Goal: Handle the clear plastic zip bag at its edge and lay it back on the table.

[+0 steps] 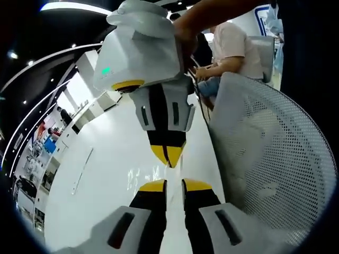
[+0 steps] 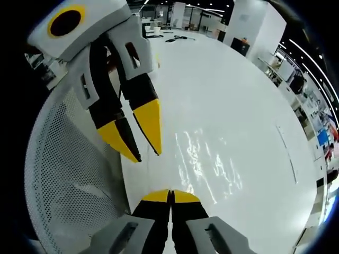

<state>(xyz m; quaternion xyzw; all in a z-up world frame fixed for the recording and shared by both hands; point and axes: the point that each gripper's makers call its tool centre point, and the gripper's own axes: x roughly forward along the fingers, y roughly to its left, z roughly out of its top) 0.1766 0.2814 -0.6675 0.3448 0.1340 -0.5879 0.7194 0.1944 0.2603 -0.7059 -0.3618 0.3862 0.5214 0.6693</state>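
Note:
The clear plastic zip bag (image 2: pixel 209 161) lies flat on the white table (image 2: pixel 238 90), visible mostly as glints. In the left gripper view the bag (image 1: pixel 142 177) lies just left of both grippers' tips. My right gripper (image 2: pixel 170 193) is shut, with its tips at the bag's near edge; whether they pinch the film I cannot tell. It comes down from above in the left gripper view as the right gripper (image 1: pixel 168 157). My left gripper (image 1: pixel 174 185) stands slightly open with nothing seen between its jaws. It also appears as the left gripper (image 2: pixel 146 153), beside the bag.
A white mesh chair back (image 1: pixel 270 148) stands close against the table edge, also seen as the chair (image 2: pixel 69 174). A seated person (image 1: pixel 230 45) is behind it. A hand (image 1: pixel 185 29) holds the right gripper. Dark items (image 2: pixel 177 38) lie at the table's far end.

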